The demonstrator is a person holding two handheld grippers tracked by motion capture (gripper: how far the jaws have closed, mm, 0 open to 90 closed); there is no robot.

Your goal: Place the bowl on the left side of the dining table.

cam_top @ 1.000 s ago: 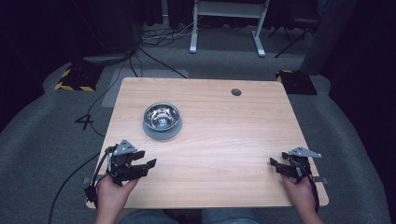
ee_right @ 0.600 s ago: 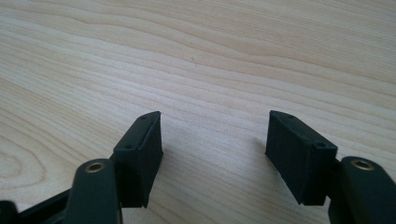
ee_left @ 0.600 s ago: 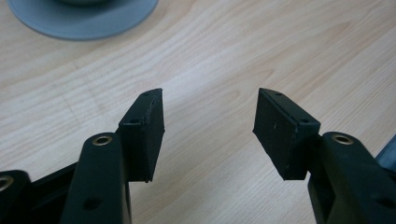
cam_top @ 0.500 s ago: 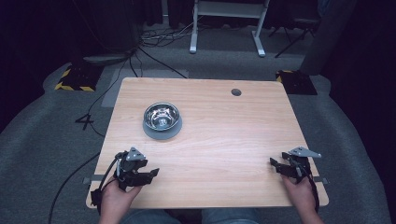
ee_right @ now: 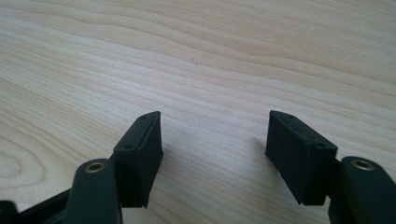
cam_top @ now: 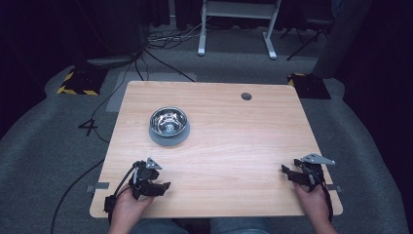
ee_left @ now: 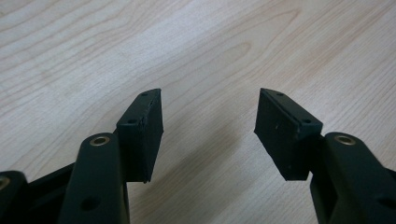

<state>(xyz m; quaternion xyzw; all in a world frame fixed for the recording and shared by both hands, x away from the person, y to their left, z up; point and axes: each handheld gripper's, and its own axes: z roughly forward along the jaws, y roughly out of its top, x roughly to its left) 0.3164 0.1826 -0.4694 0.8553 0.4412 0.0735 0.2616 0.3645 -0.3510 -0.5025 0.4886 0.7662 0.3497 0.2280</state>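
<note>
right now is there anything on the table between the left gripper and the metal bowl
Nothing visible. Bare wood lies between the left gripper and the metal bowl on its grey base, and the open jaws hold nothing.

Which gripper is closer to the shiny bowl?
The left one. The left gripper sits near the table's front edge, almost straight in front of the bowl. The right gripper is far across the table by the right edge.

Left claw (ee_left: 208,126) agape; right claw (ee_right: 215,149) likewise.
</note>
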